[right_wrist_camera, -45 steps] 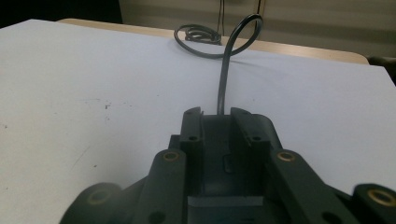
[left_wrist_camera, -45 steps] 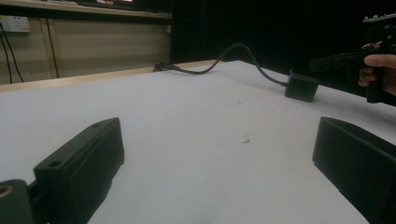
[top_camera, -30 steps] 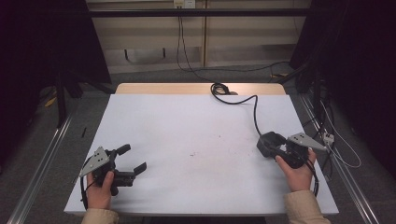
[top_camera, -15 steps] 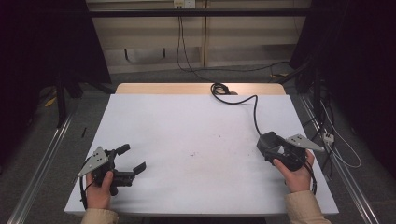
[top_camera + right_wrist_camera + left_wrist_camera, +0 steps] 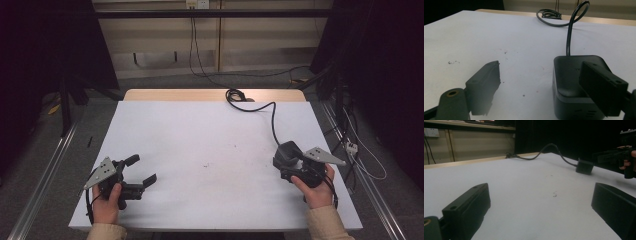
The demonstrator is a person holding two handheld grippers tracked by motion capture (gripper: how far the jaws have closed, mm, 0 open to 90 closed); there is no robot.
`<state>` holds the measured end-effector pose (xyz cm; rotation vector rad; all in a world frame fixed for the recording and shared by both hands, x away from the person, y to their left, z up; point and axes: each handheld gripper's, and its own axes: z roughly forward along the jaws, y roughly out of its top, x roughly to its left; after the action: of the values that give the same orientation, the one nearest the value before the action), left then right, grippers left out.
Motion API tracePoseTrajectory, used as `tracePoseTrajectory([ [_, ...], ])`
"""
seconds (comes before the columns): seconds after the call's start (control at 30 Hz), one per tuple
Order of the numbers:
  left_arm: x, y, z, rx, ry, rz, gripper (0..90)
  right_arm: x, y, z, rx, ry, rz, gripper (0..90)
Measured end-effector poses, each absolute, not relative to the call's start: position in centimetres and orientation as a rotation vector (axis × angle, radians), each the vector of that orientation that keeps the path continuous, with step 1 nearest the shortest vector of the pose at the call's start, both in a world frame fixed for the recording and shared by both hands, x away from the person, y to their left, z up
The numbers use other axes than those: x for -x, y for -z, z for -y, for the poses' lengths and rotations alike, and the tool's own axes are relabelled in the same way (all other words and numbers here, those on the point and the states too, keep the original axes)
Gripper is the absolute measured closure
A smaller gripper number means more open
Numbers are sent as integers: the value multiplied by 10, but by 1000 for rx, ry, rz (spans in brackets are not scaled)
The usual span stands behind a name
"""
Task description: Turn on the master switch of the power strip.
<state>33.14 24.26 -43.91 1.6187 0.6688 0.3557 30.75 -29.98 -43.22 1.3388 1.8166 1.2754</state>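
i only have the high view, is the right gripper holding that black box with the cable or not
Observer: No. In the right gripper view the right gripper stands open, its jaws having just been opening; the black box sits by one jaw, not pinched.
Operator: is the box flat on the table
Observer: Yes, it rests on the white table, its cable rising from the far side.
Operator: and the left one
Observer: The left gripper is open over bare tabletop, with nothing between its jaws.
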Motion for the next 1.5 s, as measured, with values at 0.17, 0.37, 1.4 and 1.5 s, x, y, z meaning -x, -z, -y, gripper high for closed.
tracePoseTrajectory([
  [0.17, -331, 439, -243, -1615, -355, -668, 18, -305, 432, 300, -1345, -1290, -1821, 159],
  [0.37, -332, 439, -244, -1614, -355, -667, 18, -303, 434, 298, -1340, -1305, -1842, 148],
  [1.4, -331, 439, -244, -1614, -359, -675, 18, -286, 440, 299, -1288, -1319, -1908, 133],
  [1.5, -330, 439, -244, -1615, -357, -674, 18, -284, 440, 300, -1285, -1318, -1910, 133],
])
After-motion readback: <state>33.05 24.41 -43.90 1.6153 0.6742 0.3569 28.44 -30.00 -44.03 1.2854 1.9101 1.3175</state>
